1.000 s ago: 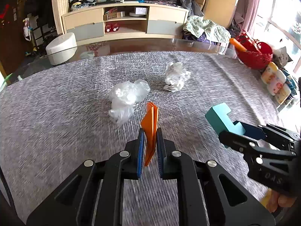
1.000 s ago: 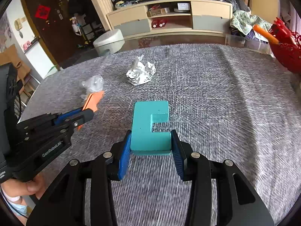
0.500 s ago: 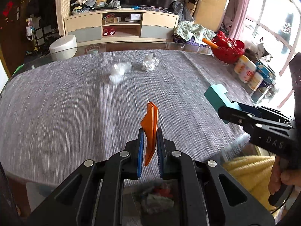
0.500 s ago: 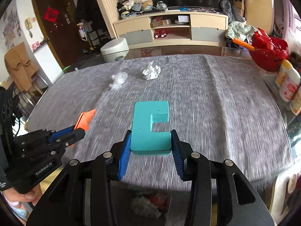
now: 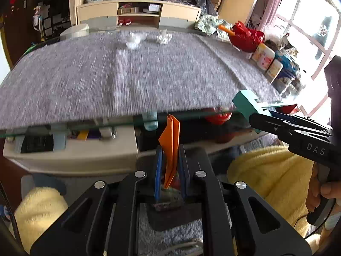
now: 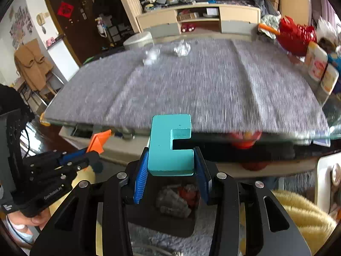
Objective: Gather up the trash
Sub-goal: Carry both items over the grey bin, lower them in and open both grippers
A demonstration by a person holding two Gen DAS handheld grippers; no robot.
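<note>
— The left gripper: what do we have in it?

— We have its blue pads clamped on a folded orange paper, which stands up at the lower centre of the left wrist view, in front of the near edge of the table. In the right wrist view the same paper pokes out at the left, below the table edge.

— And the right gripper?

— We see it closed on a teal foam block shaped like a C, its notch facing right, at the centre of the right wrist view.

— Anything under them?

— Below both grippers, at the bottom centre, we look into a dark bin on the rug, with crumpled scraps inside.

— What lies on the table?

— On the grey cloth, toward the upper centre, we make out a clear plastic wad and, just right of it, a crumpled white paper ball, both blurred and well apart from the grippers.
</note>
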